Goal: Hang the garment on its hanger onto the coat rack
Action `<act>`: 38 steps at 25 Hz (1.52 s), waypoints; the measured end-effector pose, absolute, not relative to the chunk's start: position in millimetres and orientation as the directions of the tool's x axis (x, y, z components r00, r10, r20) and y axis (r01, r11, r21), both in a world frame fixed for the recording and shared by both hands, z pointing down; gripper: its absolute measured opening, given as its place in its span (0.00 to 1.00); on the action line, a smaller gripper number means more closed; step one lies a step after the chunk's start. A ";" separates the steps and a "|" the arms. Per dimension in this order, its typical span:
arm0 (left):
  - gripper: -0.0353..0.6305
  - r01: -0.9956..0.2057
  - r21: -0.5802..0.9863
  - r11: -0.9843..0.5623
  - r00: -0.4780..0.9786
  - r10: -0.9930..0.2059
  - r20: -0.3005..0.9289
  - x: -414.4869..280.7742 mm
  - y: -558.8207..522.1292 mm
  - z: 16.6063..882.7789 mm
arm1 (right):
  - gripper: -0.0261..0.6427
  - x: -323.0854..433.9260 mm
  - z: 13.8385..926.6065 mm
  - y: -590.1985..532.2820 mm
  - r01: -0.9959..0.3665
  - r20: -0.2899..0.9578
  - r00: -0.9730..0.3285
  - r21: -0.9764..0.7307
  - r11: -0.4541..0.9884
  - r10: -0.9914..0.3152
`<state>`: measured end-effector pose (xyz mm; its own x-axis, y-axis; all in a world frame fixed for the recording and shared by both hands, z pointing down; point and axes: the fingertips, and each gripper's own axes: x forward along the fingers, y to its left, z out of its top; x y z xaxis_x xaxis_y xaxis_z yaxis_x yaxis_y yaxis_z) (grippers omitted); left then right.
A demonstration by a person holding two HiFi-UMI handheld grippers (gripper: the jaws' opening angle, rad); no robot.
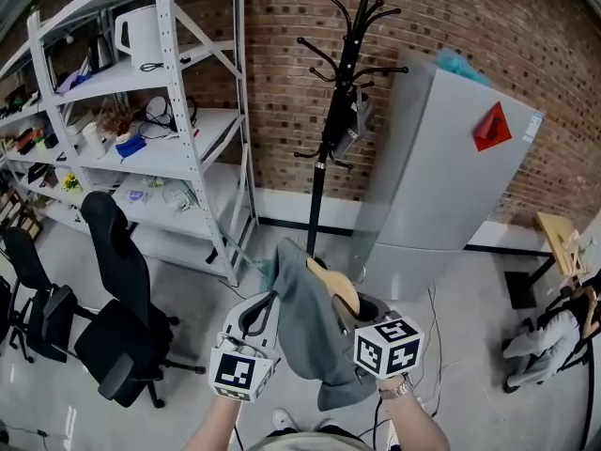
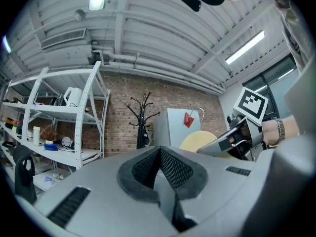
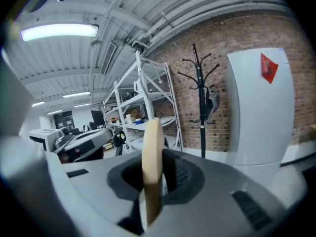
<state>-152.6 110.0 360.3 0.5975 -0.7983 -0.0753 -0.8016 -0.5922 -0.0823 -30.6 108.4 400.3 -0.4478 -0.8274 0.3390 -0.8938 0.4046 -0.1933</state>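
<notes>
A grey-green garment (image 1: 315,336) drapes over a pale wooden hanger (image 1: 338,289) low in the head view. My right gripper (image 1: 355,316) is shut on the hanger, whose edge stands upright between the pads (image 3: 152,157) in the right gripper view. My left gripper (image 1: 255,319) sits just left of the garment, and its jaws are shut with the black pads (image 2: 173,169) meeting and no cloth showing between them. The black coat rack (image 1: 343,92) stands ahead against the brick wall, also seen as a coat rack (image 3: 200,98) and a coat rack (image 2: 143,117) from the two gripper views.
A grey cabinet (image 1: 451,167) with a red triangle stands right of the rack. White metal shelving (image 1: 169,111) with clutter fills the left. Black office chairs (image 1: 122,318) sit on the floor at lower left. A small wooden piece (image 1: 559,238) is at far right.
</notes>
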 end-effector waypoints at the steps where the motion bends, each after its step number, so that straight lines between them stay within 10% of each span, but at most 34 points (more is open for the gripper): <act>1: 0.06 -0.805 -0.097 -0.585 0.592 -0.803 -0.069 -149.3 111.8 359.7 | 0.13 -29.7 395.8 109.4 -0.890 0.335 -0.456 -0.188 0.416 -0.824; 38: 0.06 -0.839 -0.080 -0.539 0.542 -0.840 -0.018 -139.0 -20.4 376.2 | 0.13 -11.6 394.7 -5.9 -0.906 0.329 -0.422 -0.124 0.404 -0.845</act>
<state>-139.0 -20.4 376.2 0.5418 -0.8403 -0.0183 -0.8385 -0.5390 -0.0798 -11.6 -5.9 394.7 -0.4220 -0.8447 0.3293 -0.9062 0.4043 -0.1243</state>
